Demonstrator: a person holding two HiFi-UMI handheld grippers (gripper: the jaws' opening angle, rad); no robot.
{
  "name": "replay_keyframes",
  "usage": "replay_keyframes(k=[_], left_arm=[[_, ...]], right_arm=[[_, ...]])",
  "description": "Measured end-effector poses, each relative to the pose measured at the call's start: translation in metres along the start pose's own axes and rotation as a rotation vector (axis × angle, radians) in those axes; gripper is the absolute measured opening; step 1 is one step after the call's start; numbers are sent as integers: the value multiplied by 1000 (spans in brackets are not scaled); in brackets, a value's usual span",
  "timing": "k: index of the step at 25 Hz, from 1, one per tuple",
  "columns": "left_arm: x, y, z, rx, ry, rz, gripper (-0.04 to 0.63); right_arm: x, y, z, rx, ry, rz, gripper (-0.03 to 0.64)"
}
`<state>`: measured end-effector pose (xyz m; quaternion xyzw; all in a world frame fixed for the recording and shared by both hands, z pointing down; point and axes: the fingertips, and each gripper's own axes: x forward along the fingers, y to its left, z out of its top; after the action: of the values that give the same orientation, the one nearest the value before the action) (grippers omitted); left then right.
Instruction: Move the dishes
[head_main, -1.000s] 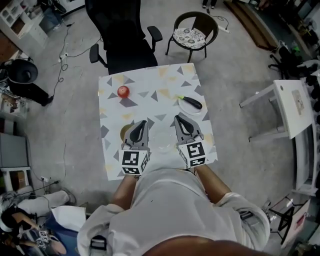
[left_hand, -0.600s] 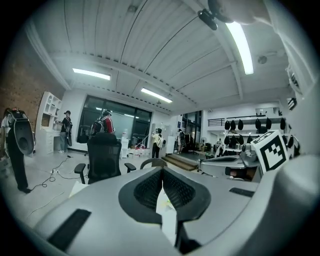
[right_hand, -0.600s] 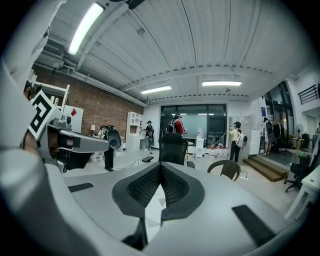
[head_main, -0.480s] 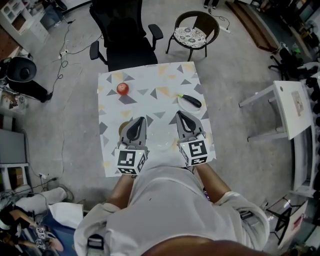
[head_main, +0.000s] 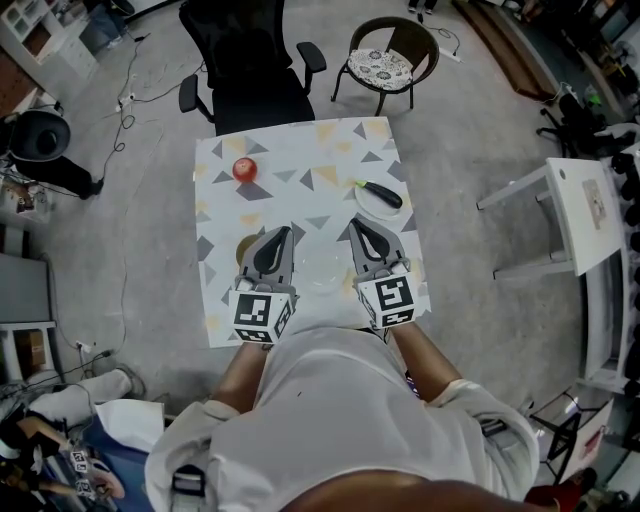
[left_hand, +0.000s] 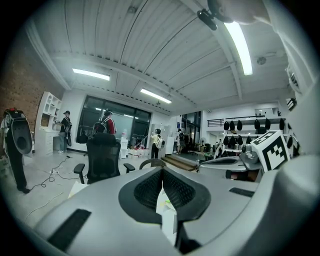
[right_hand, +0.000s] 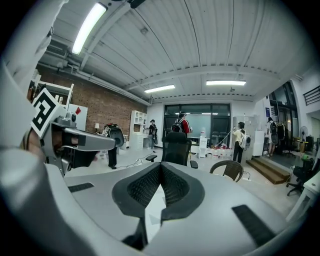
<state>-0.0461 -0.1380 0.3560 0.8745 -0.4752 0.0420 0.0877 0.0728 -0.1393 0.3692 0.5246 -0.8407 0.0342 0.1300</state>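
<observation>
On the triangle-patterned table (head_main: 300, 160) a clear glass dish (head_main: 322, 270) lies between my two grippers. A brown round dish (head_main: 246, 252) peeks out from under the left gripper. A white plate (head_main: 366, 205) with a dark long vegetable (head_main: 382, 194) sits at the right, just beyond the right gripper. A red apple (head_main: 244, 169) lies far left. My left gripper (head_main: 285, 231) (left_hand: 162, 170) and right gripper (head_main: 354, 224) (right_hand: 160, 166) hover level over the near half of the table, both shut with nothing between the jaws.
A black office chair (head_main: 250, 60) and a wicker chair with a cushion (head_main: 385, 65) stand at the table's far edge. A white side table (head_main: 590, 215) is off to the right. Several people stand far back in the room (left_hand: 106, 122).
The head view has shifted a little. Both grippers keep about the same place over the table and stay shut.
</observation>
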Motion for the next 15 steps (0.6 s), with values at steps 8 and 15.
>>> replay_keyframes(k=[8, 15], left_arm=[[-3, -2, -3, -9, 7, -1, 20], [-5, -3, -9, -15, 23, -4, 20]], right_arm=[[-6, 2, -2, 0, 6, -7, -3], [-11, -4, -9, 15, 15, -33, -3]])
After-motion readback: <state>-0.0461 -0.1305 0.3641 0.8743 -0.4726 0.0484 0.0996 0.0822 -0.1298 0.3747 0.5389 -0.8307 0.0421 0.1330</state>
